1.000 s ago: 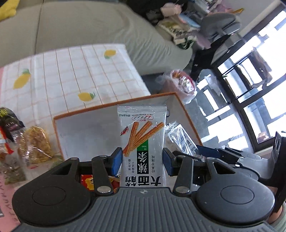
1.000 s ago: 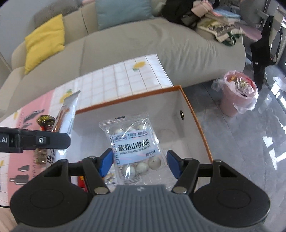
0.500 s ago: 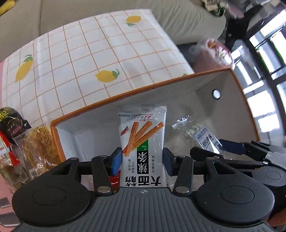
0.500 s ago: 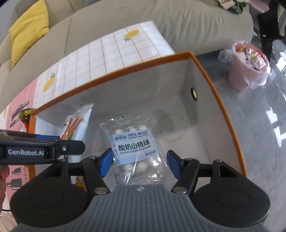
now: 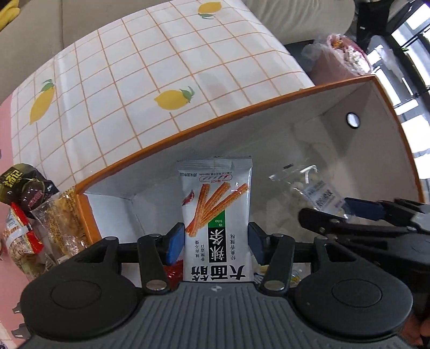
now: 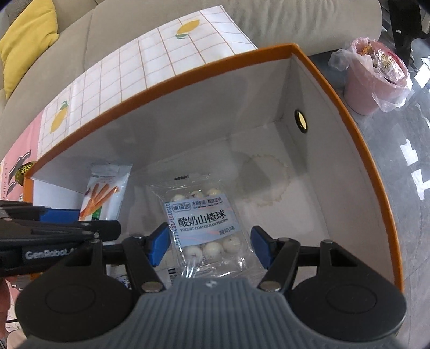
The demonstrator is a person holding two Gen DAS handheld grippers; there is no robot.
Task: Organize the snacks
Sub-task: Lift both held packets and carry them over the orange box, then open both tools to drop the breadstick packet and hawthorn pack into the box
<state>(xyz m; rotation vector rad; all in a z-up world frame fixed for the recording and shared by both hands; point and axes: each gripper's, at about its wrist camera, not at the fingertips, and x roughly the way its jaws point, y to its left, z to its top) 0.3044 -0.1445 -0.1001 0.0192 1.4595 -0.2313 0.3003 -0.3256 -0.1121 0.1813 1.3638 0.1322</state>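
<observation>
An orange-rimmed white box lies below both grippers. My left gripper points down into its left end. A grey spicy-stick packet stands between the blue pads, which still touch its edges while the jaws are opening. My right gripper is shut on a clear packet of yogurt hawthorn balls, low over the box floor. Each gripper shows at the side of the other's view, the right gripper and the left gripper.
Loose snack packets and a dark pouch lie on the table left of the box. A red packet shows under the left gripper. A lemon-print cloth covers the table behind. A pink bin stands on the floor; a sofa lies beyond.
Both grippers have sunk from above the rim down into the box with their packets. The left pads have spread slightly apart.
</observation>
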